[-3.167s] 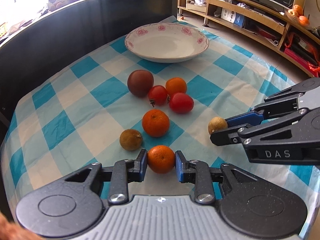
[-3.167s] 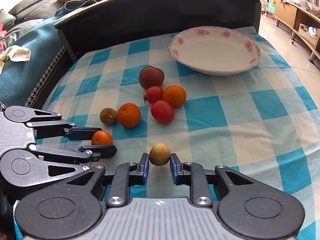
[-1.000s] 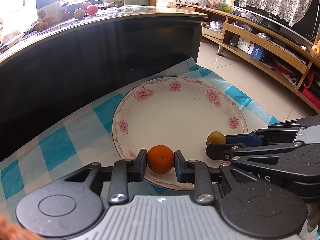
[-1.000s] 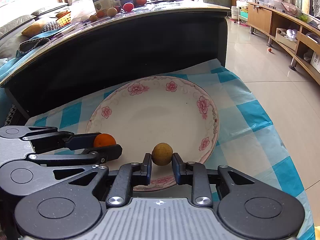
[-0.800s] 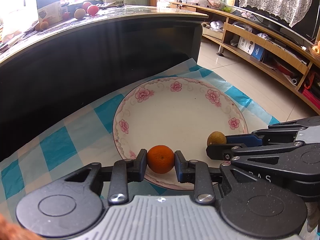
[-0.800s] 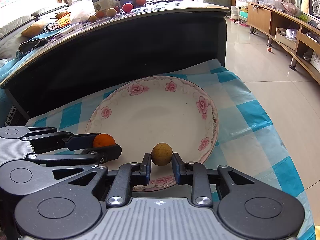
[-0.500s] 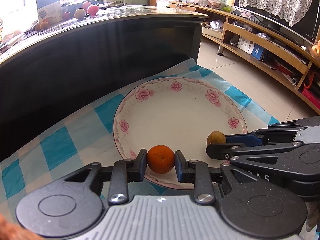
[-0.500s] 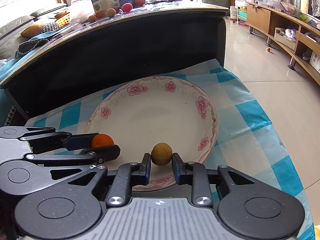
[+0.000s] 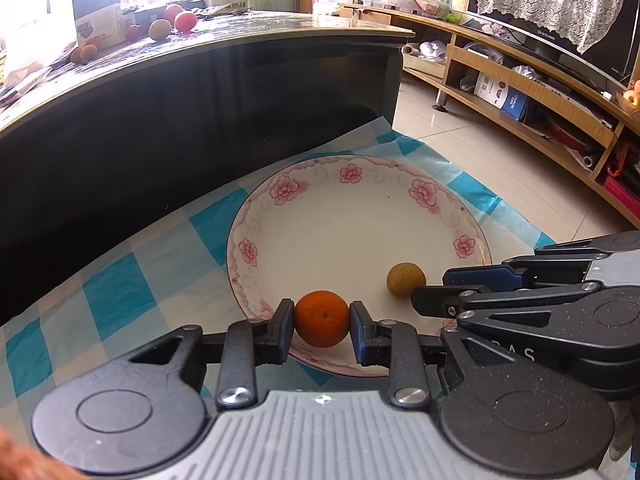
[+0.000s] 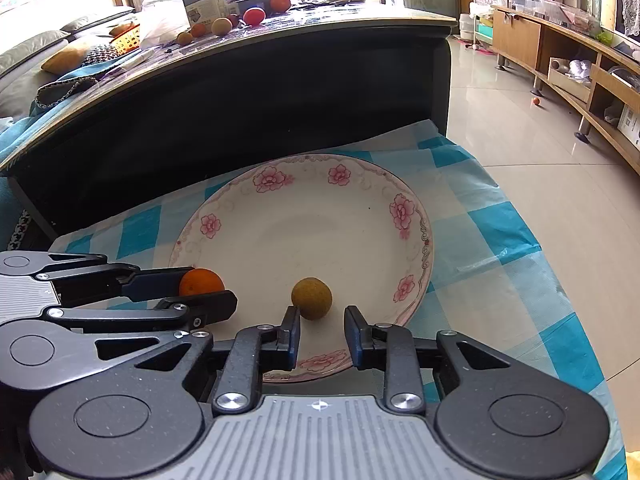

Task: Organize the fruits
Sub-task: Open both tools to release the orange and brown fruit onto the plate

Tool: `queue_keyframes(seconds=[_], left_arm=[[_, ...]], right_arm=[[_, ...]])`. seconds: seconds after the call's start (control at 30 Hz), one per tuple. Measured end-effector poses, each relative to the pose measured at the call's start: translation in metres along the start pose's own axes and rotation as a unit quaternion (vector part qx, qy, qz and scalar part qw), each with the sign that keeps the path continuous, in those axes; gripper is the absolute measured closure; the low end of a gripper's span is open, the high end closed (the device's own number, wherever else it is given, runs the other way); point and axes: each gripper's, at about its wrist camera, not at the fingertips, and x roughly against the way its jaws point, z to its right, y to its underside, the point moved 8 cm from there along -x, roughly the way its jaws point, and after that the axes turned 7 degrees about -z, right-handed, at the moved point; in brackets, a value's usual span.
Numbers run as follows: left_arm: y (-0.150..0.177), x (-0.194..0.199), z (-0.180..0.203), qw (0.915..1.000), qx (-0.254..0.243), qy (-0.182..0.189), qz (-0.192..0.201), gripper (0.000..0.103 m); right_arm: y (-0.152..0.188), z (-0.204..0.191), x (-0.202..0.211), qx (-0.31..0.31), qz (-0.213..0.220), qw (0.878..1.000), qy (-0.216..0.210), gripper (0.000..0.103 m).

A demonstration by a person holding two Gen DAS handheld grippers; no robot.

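Fingers: left gripper (image 9: 322,325) clamps orange (image 9: 322,318); right gripper (image 10: 322,333) wide, brown fruit (image 10: 311,298) free near plate (image 10: 256,236) rim.

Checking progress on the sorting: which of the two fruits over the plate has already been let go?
The small brown fruit: it lies free in the plate ahead of the open right gripper. The orange is clamped in the left gripper.

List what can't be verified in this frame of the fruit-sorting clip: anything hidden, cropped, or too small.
- Left wrist view: underside of the orange, between the left gripper fingers; contact with the plate is unclear.
- Both views: the plate's near rim, covered by gripper bodies.
- Right wrist view: most of the orange, hidden by the left gripper's fingers.
- Both views: fruits on the far counter, too small to identify.
- Right gripper is open, the brown fruit free.
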Motion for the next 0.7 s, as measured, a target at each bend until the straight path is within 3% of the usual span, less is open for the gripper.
queue_keyframes(seconds=[0.7], left_arm=[[-0.0010, 0.0106, 0.0017, 0.9998, -0.010, -0.001, 0.015, 0.059]], right_arm=[[-0.0005, 0.0023, 0.0060, -0.001, 0.009, 1.000, 0.006, 0.076]])
